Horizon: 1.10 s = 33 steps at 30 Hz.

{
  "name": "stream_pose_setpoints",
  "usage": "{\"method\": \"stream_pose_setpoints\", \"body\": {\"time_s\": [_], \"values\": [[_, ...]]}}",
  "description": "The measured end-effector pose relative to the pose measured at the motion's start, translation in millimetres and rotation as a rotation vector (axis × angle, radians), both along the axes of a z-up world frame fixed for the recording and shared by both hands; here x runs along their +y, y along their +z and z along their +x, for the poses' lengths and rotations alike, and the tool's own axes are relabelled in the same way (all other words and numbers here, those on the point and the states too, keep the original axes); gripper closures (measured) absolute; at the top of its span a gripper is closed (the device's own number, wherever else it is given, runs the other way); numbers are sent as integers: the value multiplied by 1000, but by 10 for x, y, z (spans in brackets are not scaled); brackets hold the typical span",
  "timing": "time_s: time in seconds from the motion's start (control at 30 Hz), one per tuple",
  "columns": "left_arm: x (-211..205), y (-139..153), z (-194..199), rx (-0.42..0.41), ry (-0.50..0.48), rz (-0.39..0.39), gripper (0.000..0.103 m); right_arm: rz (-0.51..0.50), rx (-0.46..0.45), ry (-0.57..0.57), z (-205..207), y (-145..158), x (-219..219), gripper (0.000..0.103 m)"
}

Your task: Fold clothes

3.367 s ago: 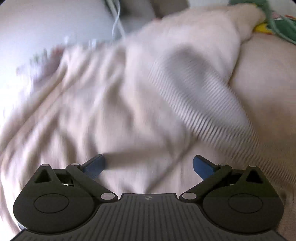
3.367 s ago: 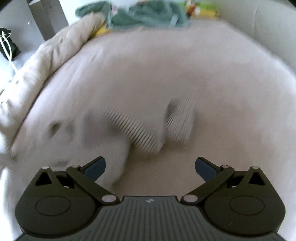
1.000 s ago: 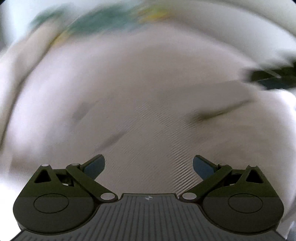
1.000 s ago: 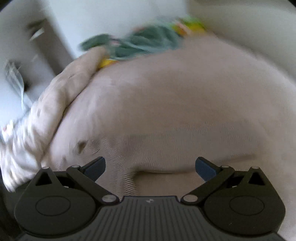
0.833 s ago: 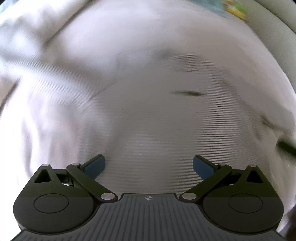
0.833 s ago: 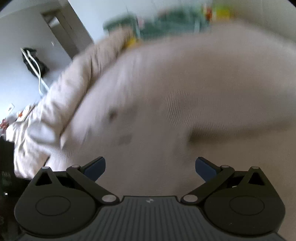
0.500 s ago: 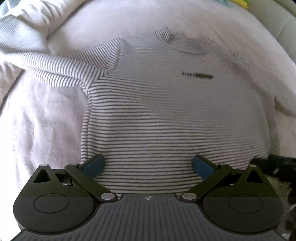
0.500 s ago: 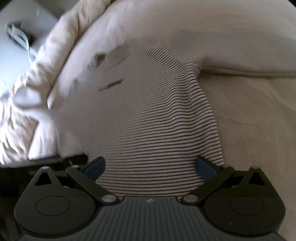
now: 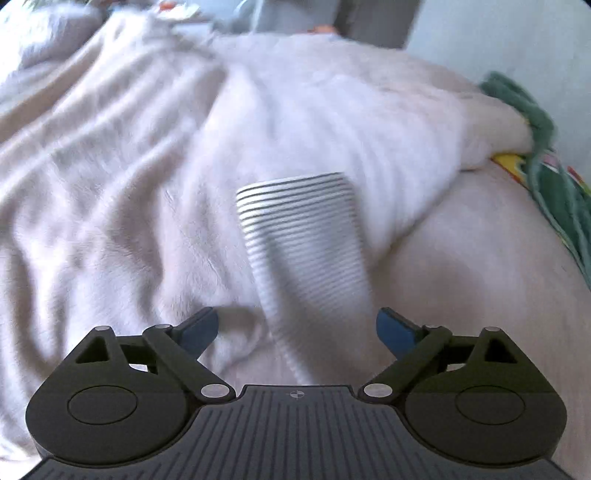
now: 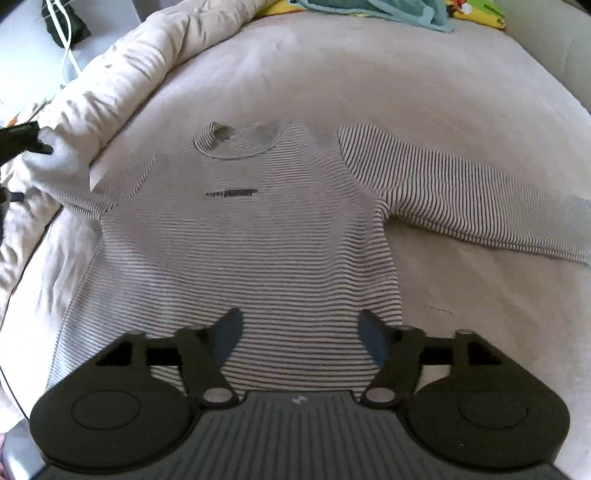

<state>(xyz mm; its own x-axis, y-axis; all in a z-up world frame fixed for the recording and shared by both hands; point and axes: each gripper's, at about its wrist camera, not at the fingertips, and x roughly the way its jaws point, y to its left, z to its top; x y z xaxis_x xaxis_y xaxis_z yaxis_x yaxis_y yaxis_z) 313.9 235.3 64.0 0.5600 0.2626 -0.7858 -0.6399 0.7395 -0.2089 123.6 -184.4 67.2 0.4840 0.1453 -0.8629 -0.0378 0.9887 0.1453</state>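
Observation:
A white long-sleeved shirt with thin dark stripes (image 10: 243, 236) lies flat, front up, on the beige bed sheet (image 10: 424, 85). Its right sleeve (image 10: 461, 199) stretches out sideways. Its left sleeve (image 9: 303, 240) runs up onto the bunched blanket. My left gripper (image 9: 295, 328) hovers over that sleeve with its jaws closing; the sleeve passes between the blue pads (image 9: 199, 328) without being pinched. It shows as a dark shape (image 10: 22, 142) by the cuff in the right wrist view. My right gripper (image 10: 301, 339) is above the shirt's hem, jaws closing, the pads not pressing on the cloth.
A cream blanket (image 10: 122, 74) is heaped along the bed's left side and fills the left wrist view (image 9: 110, 184). Green and yellow clothes (image 10: 369, 11) lie at the far end, also seen as green cloth (image 9: 535, 166). A white cable (image 10: 66, 55) hangs at the upper left.
The left gripper swung away from the shirt's body to the left sleeve on the blanket. The jaws of both grippers stand narrower. The right gripper has shifted a little along the hem.

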Motion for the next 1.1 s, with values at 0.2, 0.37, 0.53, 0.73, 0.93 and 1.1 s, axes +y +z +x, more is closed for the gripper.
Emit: {"method": "stream_pose_setpoints", "body": {"time_s": [0.2, 0.37, 0.53, 0.73, 0.93, 1.1], "values": [[-37, 225, -243, -80, -72, 87, 93, -35, -22, 61, 22, -9, 205, 32], [-12, 454, -930, -105, -127, 128, 92, -40, -15, 69, 45, -55, 259, 31], [73, 250, -1343, 34, -22, 165, 87, -35, -22, 80, 52, -62, 244, 26], [-454, 285, -1458, -84, -248, 37, 35, 9, -39, -31, 38, -27, -128, 30], [-1397, -142, -989, -63, -607, -147, 9, 172, -85, -356, 145, -107, -1043, 56], [-1890, -481, -887, 53, -708, -119, 9, 440, -139, -765, 42, -405, -2023, 38]]}}
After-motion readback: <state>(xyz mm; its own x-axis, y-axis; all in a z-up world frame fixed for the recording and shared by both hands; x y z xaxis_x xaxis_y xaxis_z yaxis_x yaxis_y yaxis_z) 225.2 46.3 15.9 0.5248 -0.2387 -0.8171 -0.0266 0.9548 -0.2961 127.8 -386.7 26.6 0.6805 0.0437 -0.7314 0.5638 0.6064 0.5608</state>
